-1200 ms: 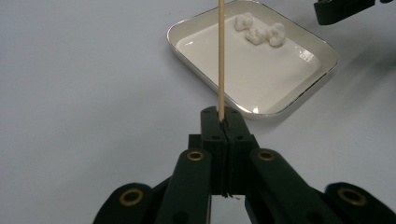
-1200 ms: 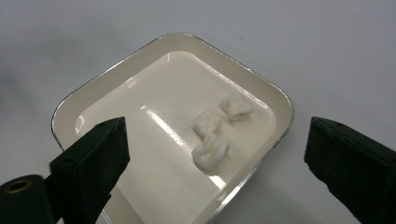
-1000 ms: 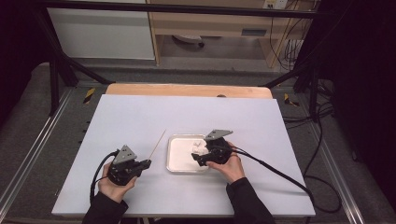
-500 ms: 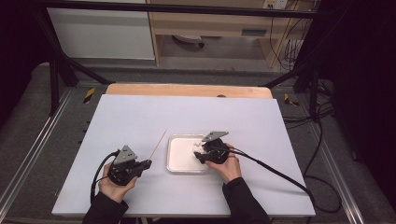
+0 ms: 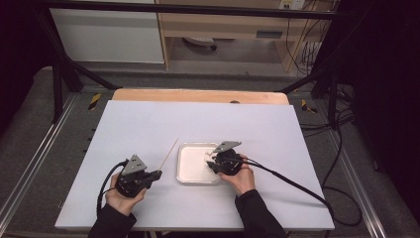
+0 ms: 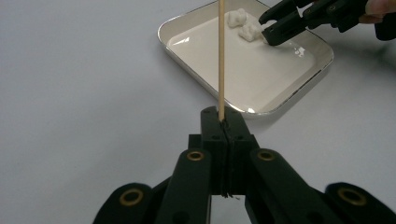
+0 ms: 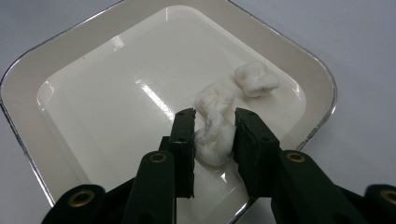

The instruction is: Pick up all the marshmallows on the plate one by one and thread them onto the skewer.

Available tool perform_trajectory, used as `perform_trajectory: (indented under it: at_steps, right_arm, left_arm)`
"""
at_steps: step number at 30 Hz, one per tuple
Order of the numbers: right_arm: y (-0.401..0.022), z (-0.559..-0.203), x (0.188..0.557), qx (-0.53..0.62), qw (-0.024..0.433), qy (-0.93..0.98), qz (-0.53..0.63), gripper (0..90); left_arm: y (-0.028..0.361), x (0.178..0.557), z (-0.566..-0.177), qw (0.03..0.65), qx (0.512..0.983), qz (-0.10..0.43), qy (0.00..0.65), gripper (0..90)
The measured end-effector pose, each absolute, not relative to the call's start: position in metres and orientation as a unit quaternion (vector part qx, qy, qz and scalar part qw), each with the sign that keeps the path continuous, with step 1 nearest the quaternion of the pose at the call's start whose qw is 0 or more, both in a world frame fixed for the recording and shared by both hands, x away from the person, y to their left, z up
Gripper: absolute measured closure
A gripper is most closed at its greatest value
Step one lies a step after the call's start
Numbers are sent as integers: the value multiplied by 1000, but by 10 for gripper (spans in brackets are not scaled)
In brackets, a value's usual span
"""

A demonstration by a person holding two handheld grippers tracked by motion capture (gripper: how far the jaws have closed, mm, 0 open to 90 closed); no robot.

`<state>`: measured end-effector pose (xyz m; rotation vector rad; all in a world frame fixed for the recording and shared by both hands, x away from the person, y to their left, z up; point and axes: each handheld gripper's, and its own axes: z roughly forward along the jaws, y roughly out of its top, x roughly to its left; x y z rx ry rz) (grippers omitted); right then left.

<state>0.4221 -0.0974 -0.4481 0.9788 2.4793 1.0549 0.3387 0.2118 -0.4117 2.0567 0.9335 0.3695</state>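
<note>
A square white tray point(image 5: 187, 172) lies at mid-table with two white marshmallows point(image 5: 205, 152) near its far right corner. My right gripper point(image 7: 213, 130) reaches into the tray point(image 7: 93, 116). Its jaws have just been closing and now press on both sides of a twisted marshmallow point(image 7: 214, 100), which looks pinched. The second marshmallow point(image 7: 256, 79) lies loose just beyond it. My left gripper point(image 6: 223, 122) rests left of the tray point(image 6: 187, 51), shut on the near end of a thin wooden skewer point(image 6: 221, 56). The skewer point(image 5: 168, 153) points away over the table from the left gripper point(image 5: 157, 174).
The table top point(image 5: 148, 124) is a pale sheet with a wooden strip along its far edge. Black cables trail from both grippers, the right one point(image 5: 297, 181) running off to the right. Metal frame rails flank the table.
The right gripper's jaws have drawn in around the marshmallow while the hand eased slightly lower over the tray. The left gripper and skewer have stayed put.
</note>
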Motion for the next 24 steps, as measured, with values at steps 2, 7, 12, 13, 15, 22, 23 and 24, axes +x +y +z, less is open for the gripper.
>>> perform_trajectory:
  at_steps: [2,7,12,13,15,22,23,24]
  right_arm:
    - [-98,-446,422,338,137,856,366,706]
    - [-103,-433,418,332,133,848,390,718]
    - [-112,-407,407,320,131,834,430,722]
    - [-115,-402,404,318,130,831,439,722]
    - [-120,-390,399,312,129,824,456,723]
    - [-139,-356,382,300,113,792,520,725]
    - [-141,-353,381,299,110,787,528,725]
    - [-143,-349,380,298,106,783,536,726]
  left_arm:
    - [212,338,-411,414,818,147,371,889]
    - [210,337,-410,417,817,148,368,889]
    - [205,334,-409,423,819,144,360,889]
    - [203,334,-409,424,820,143,357,889]
    - [198,332,-409,425,822,142,351,889]
    - [177,324,-408,433,830,134,324,889]
    - [174,323,-408,433,832,132,320,889]
    - [170,322,-408,433,834,132,315,889]
